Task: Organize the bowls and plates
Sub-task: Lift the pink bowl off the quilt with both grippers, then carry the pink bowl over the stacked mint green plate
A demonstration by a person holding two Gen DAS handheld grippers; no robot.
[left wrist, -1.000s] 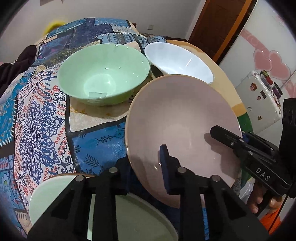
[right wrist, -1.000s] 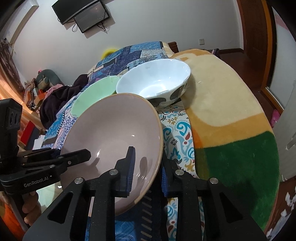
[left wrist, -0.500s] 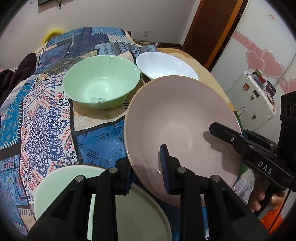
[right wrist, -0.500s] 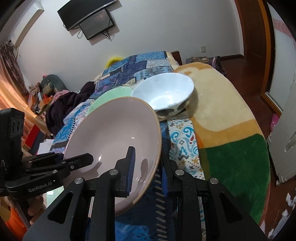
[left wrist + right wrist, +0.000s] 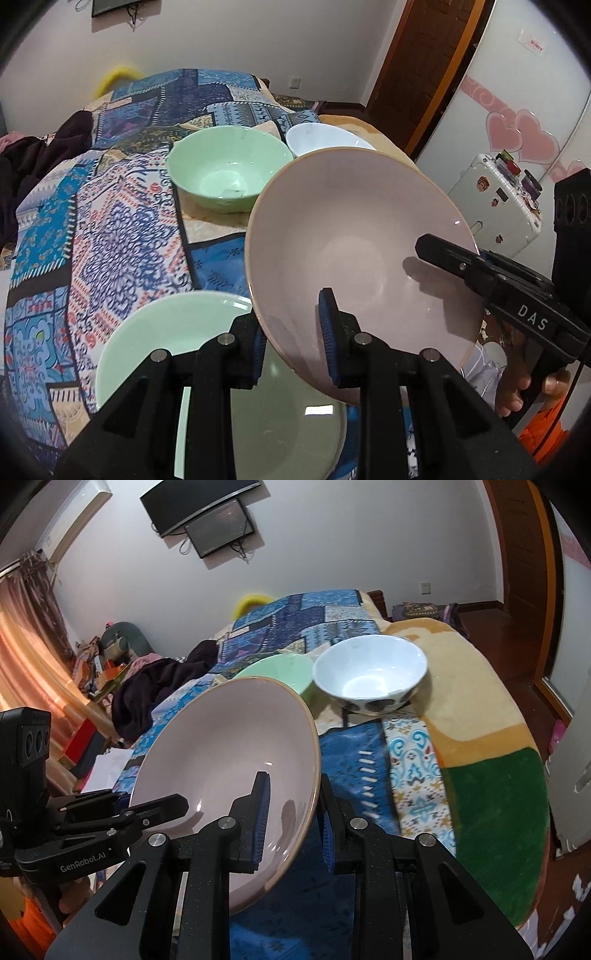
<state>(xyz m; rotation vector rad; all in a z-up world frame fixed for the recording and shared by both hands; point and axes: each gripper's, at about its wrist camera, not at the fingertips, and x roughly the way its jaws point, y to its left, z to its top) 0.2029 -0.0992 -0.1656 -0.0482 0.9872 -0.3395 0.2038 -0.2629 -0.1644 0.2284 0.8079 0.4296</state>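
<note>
Above the quilted bed (image 5: 122, 236), a pink plate (image 5: 354, 258), clamped at opposite rims by the left gripper (image 5: 291, 332) and right gripper (image 5: 291, 812), has been raised higher over the green plate (image 5: 177, 332), suggesting stacking is imminent.

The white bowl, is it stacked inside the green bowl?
No, the white bowl sits on the bedspread beside the green bowl.

Both tools are matte black, speckled plastic. The left gripper (image 5: 293, 345) has silver round screws on its linkage and ribbed blue pads (image 5: 327, 334). The right gripper (image 5: 291, 821) matches; its side reads "DAS", the left's "GenRobot.AI". Bare fingers and an orange sleeve (image 5: 541, 430) show.
</note>
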